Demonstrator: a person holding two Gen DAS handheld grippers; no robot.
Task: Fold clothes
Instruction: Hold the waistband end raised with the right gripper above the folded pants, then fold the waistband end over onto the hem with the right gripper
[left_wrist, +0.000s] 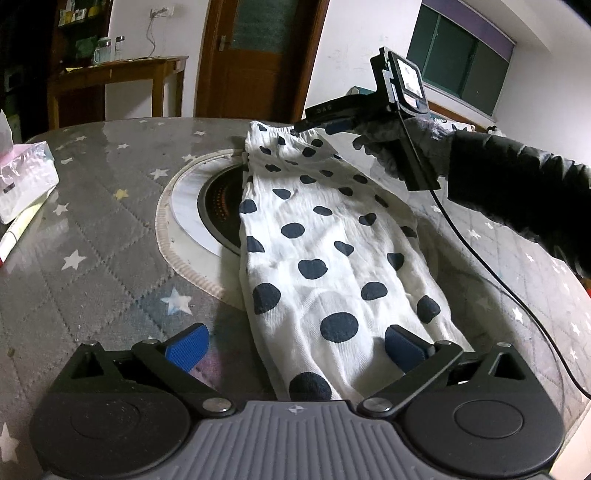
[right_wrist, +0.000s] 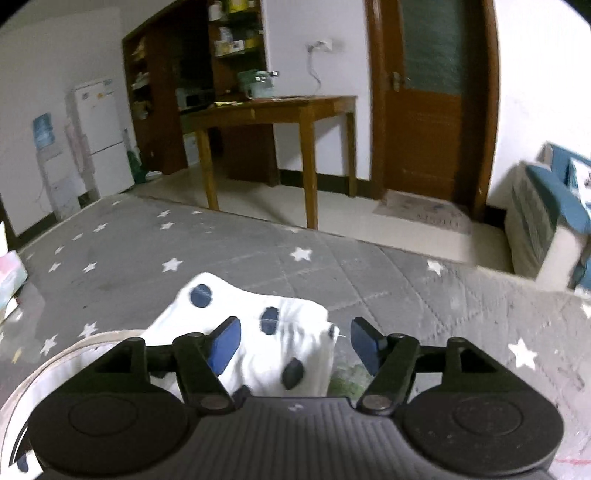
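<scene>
we hold our left gripper (left_wrist: 293, 349) low over a white garment with dark polka dots (left_wrist: 325, 236), which lies stretched lengthwise on the grey star-print table cover (left_wrist: 92, 221). our fingers stand wide apart: the near end of the cloth runs up between them, the right blue pad (left_wrist: 404, 347) resting on or just above the fabric, the left pad (left_wrist: 188, 345) clear of it over the cover; whether the right pad touches we cannot tell. nothing is clamped.

ahead of the fingers the cloth drapes over part of a round inset burner (left_wrist: 218, 210) sunk in the table. at the far end, our right gripper (left_wrist: 317, 129), gripped by a gloved hand (left_wrist: 406, 147), sits at the gathered edge of the garment.

in the right wrist view that gripper (right_wrist: 293, 343) is also spread open, with the bunched, dotted cloth end (right_wrist: 258, 332) rising between the two blue pads and closer to the left pad (right_wrist: 225, 345); contact is unclear because of blur. past the fingertips stand a wooden side table (right_wrist: 280, 110) and a wooden door (right_wrist: 428, 110). a tissue pack (left_wrist: 26, 177) lies well left of the left fingers.
</scene>
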